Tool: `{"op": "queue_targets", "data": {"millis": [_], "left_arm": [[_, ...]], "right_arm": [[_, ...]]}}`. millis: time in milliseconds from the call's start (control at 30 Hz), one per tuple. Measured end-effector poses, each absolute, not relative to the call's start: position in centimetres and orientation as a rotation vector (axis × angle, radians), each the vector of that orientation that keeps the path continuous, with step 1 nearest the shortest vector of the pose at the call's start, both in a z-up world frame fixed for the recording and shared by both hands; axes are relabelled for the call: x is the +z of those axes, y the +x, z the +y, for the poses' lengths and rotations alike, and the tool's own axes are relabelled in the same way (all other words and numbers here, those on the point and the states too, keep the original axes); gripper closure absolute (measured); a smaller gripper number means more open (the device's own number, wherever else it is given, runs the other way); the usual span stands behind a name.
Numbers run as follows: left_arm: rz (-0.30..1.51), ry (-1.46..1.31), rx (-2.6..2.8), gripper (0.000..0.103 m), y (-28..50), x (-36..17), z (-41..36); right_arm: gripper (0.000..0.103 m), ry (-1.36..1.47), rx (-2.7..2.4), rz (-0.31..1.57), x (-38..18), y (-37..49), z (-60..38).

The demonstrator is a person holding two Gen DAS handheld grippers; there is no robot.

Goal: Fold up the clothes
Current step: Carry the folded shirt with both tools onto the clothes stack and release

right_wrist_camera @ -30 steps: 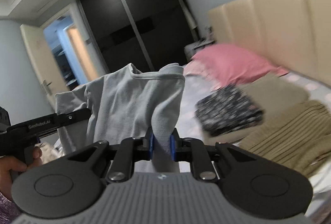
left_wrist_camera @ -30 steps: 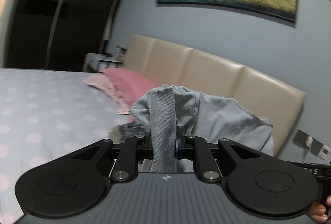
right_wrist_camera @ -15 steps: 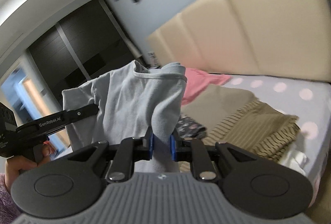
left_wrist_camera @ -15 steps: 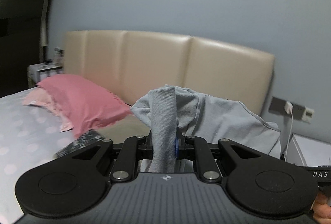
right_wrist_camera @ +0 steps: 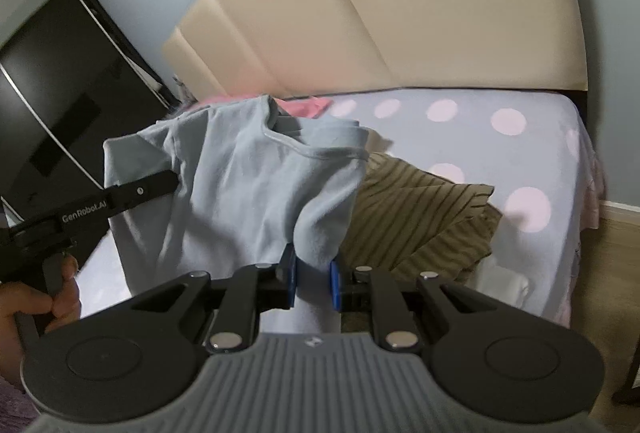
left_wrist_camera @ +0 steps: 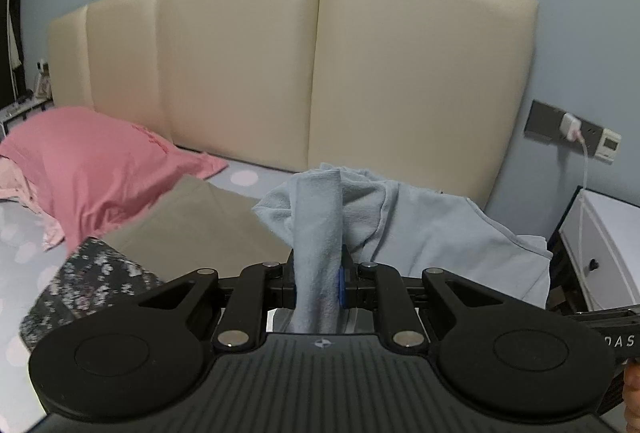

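Observation:
A light blue shirt [left_wrist_camera: 432, 229] hangs in the air between my two grippers, above the bed. My left gripper [left_wrist_camera: 318, 281] is shut on a bunched fold of it. My right gripper [right_wrist_camera: 314, 283] is shut on another part of the same shirt [right_wrist_camera: 248, 185], near its neckline. The left gripper also shows from the side in the right wrist view [right_wrist_camera: 132, 193], holding the shirt's far edge. The shirt's lower part is hidden behind the grippers.
On the dotted bedsheet [right_wrist_camera: 480, 137] lie an olive striped garment [right_wrist_camera: 416, 217], a tan folded piece [left_wrist_camera: 200, 217], a dark floral garment [left_wrist_camera: 88, 281] and a pink pillow [left_wrist_camera: 92, 169]. The beige headboard [left_wrist_camera: 312, 73] stands behind. A white nightstand [left_wrist_camera: 604, 233] is at the right.
Both grippers have swung with the shirt from the wardrobe side towards the headboard and tilted down over the bed. Their grip on the shirt is unchanged.

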State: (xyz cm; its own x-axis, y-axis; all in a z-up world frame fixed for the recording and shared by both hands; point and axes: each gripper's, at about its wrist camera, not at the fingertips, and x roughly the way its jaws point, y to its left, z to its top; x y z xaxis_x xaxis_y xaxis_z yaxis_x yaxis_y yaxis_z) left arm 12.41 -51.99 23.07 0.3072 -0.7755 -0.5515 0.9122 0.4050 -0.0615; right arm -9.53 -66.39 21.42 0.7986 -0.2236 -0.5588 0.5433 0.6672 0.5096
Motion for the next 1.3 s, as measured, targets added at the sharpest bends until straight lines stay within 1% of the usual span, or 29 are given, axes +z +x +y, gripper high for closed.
{"op": "queue_targets", "data": {"millis": [200, 333, 567, 733, 833, 867, 933, 1000, 1033, 1100, 1133, 1167, 1200, 1267, 1300], "left_arm": [[0.587, 0.362, -1.152, 0.09, 13.5, 20.2, -56.4], [0.604, 0.398, -1.154, 0.09, 13.8, 18.3, -58.5], [0.658, 0.397, -1.136, 0.09, 15.5, 14.8, -60.6], [0.699, 0.43, -1.118, 0.089, 16.7, 12.6, -61.8], [0.739, 0.443, -1.099, 0.088, 17.1, 11.3, -62.4], [0.739, 0.448, -1.092, 0.088, 17.0, 11.2, -62.4], [0.721, 0.461, -1.077, 0.083, 16.7, 11.6, -62.2], [0.69, 0.463, -1.07, 0.078, 16.3, 12.7, -61.6], [0.666, 0.449, -1.073, 0.078, 16.1, 13.5, -61.1], [0.614, 0.421, -1.072, 0.078, 16.0, 15.2, -60.0], [0.589, 0.41, -1.068, 0.078, 15.9, 16.0, -59.5], [0.57, 0.398, -1.066, 0.078, 15.9, 16.8, -59.0], [0.556, 0.387, -1.072, 0.078, 15.8, 17.4, -58.5], [0.544, 0.377, -1.101, 0.078, 15.6, 18.3, -58.0], [0.544, 0.382, -1.116, 0.083, 15.4, 18.5, -57.9]], "right_arm": [[0.085, 0.665, -0.523, 0.515, 18.6, -8.4, -67.9], [0.085, 0.688, -0.564, 0.536, 16.3, -7.7, -69.1], [0.085, 0.677, -0.609, 0.564, 13.7, -7.1, -69.9], [0.085, 0.727, -0.604, 0.571, 12.4, -6.9, -71.3], [0.083, 0.765, -0.608, 0.595, 11.7, -6.9, -72.2], [0.081, 0.777, -0.612, 0.602, 11.7, -7.0, -72.4], [0.076, 0.816, -0.624, 0.609, 11.8, -7.5, -72.7], [0.067, 0.838, -0.63, 0.596, 12.7, -8.3, -72.9], [0.067, 0.84, -0.638, 0.584, 13.2, -8.8, -72.9], [0.067, 0.847, -0.657, 0.56, 14.0, -9.9, -72.9], [0.07, 0.852, -0.669, 0.544, 14.5, -10.6, -72.9], [0.076, 0.851, -0.676, 0.523, 15.1, -11.1, -73.0], [0.079, 0.836, -0.682, 0.498, 15.9, -11.6, -72.9], [0.079, 0.765, -0.688, 0.446, 17.1, -11.9, -72.2], [0.079, 0.724, -0.682, 0.422, 17.6, -11.8, -71.8]]}}
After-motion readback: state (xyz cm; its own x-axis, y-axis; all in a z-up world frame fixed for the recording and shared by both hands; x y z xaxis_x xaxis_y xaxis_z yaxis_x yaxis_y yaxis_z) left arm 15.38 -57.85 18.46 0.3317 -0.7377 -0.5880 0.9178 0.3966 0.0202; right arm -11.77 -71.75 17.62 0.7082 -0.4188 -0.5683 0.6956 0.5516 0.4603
